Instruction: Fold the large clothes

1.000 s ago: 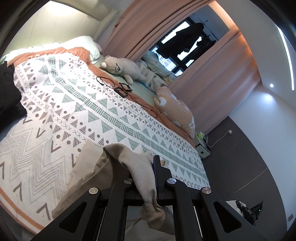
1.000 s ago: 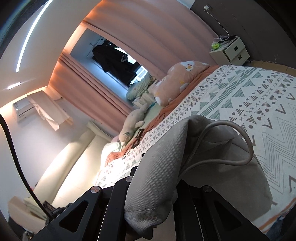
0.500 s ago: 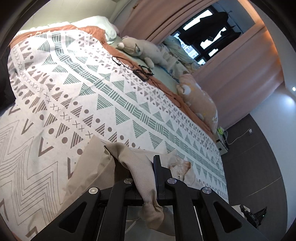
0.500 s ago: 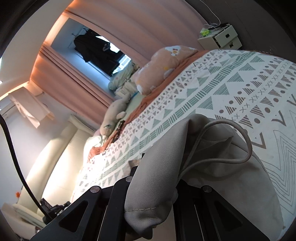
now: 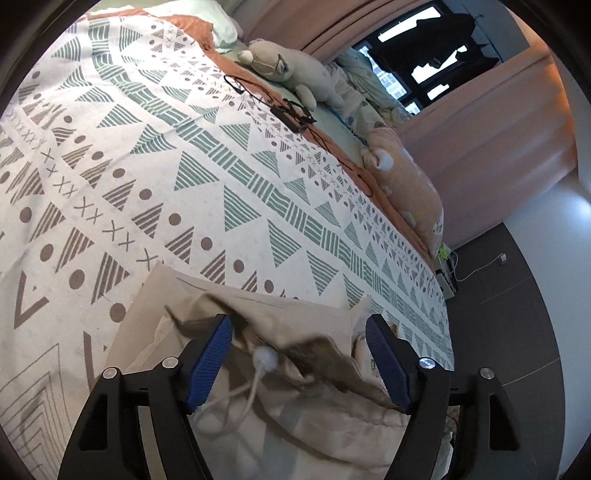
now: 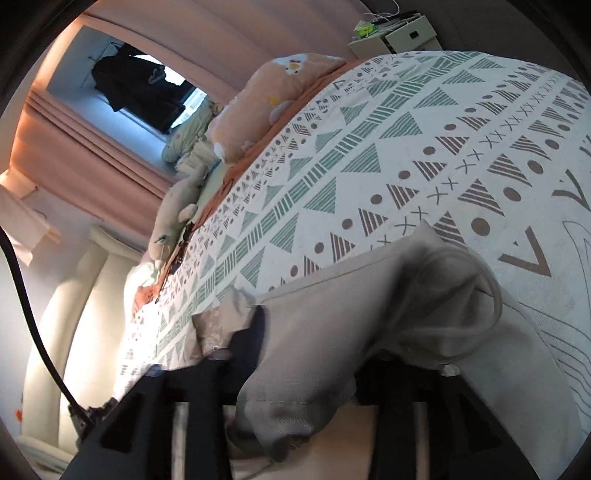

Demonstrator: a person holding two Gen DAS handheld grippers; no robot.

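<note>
Beige garment down on the bed, both grippers letting go

Beige cloth, a garment (image 5: 295, 398) with a pale drawstring (image 5: 236, 395), lies bunched at the near edge of the bed, on the patterned cover (image 5: 184, 177). That cover is white with green and brown triangles, dots and crosses.

From the left wrist, the left gripper (image 5: 299, 332) sits low over the garment. Its jaws are opening and already stand wide apart. Both blue pads (image 5: 210, 354) are bare, and neither presses on the fabric. The cloth lies loose between and beneath them, with a round white toggle (image 5: 265, 357) on the drawstring near the left-hand pad.

From the right wrist, the right gripper (image 6: 306, 354) also points down at the garment (image 6: 332, 332). Its jaws are opening too. A thick fold of cloth drapes over and between the dark fingers (image 6: 251, 339) and hides most of them, so the pads cannot be seen. The fold looks slack and blurred. A loop of drawstring (image 6: 491, 295) curves over the bunched part on the right.

Beyond the garment the cover stretches flat. Along its far edge lie an orange sheet (image 5: 332, 144), a grey plush toy (image 5: 288, 70), a peach plush pillow (image 5: 410, 192) and a black cable (image 5: 291, 110). Pink curtains (image 5: 480, 122) frame a dark window (image 5: 424, 48). A small nightstand (image 6: 399, 33) stands past the bed's corner.
</note>
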